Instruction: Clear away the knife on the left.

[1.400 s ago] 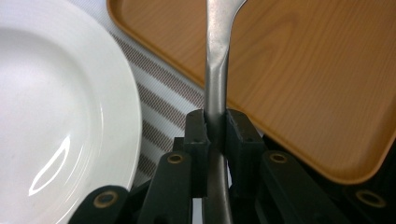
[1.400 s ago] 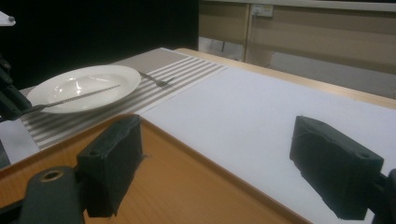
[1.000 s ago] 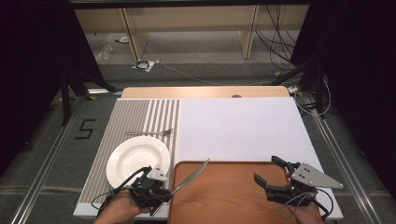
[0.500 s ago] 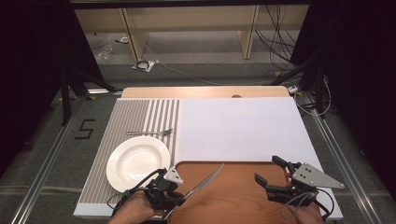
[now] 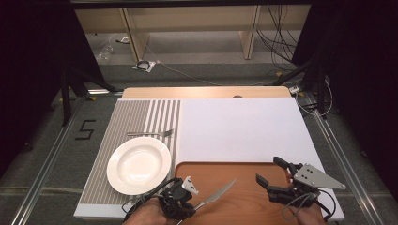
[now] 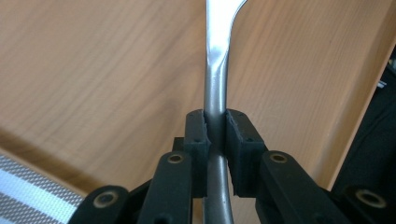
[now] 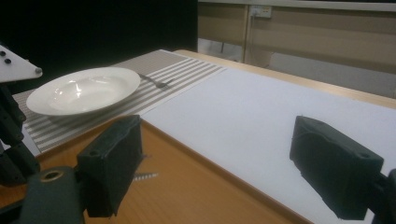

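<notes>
Knife (image 5: 216, 195) handle sits clamped between the two black jaws of the left gripper (image 5: 180, 202), at the lower middle-left of the high view. The jaws stand narrow and the rubber pads (image 6: 195, 135) press on both sides of the grey metal handle. In the left gripper view the handle (image 6: 215, 93) is smooth and shiny, thin and a little curved, and it goes up to the top of the frame over the wooden surface. In the high view the blade points to the upper right, over the lower left part of the brown wooden tray (image 5: 244, 176), which has rounded corners and a visible grain.

To the left of that gripper, at the lower left of the high view, a round white plate (image 5: 139, 165) with a glossy, shallow bowl lies on a grey and white striped mat (image 5: 136, 117). Above the plate a metal fork (image 5: 151, 134) lies flat on the stripes. A plain white sheet (image 5: 239, 129) covers the middle of the table.

At the lower right of the high view, the right gripper (image 5: 273, 176) holds its jaws wide apart with nothing between them. Its blocky black pads (image 7: 112, 163) look matte and rough, above the tray edge.
</notes>
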### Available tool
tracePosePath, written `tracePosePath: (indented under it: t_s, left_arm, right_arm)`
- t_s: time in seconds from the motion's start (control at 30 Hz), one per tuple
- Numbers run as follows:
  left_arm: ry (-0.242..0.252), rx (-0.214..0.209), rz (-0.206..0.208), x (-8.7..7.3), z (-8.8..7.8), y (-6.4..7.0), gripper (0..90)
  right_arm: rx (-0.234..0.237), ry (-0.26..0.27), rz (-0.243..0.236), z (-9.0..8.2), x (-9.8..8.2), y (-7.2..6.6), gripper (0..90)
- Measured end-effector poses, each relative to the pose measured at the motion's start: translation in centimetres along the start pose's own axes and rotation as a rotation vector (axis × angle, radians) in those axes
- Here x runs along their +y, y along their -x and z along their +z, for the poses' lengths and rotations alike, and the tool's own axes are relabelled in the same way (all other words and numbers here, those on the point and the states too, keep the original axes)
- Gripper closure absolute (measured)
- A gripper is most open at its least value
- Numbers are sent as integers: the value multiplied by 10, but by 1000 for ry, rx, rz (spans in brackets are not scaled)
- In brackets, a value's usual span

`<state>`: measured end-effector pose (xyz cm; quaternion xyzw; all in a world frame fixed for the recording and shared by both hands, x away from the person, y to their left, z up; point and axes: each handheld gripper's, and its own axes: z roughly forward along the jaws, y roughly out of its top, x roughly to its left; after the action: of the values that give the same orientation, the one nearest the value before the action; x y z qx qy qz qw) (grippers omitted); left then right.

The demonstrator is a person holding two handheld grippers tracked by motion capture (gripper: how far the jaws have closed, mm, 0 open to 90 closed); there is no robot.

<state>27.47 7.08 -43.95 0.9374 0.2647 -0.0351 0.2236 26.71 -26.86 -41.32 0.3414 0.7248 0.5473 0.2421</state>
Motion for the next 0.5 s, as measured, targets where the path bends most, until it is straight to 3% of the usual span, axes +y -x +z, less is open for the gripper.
tracePosePath:
  t_s: [0.3,0.5]
  left_arm:
    - [-47,-7,2,3,9,7,790]
    - [-85,11,6,1,14,10,790]
  right_arm:
    - [0,3,2,0,0,0,180]
    - [0,1,1,0,0,0,180]
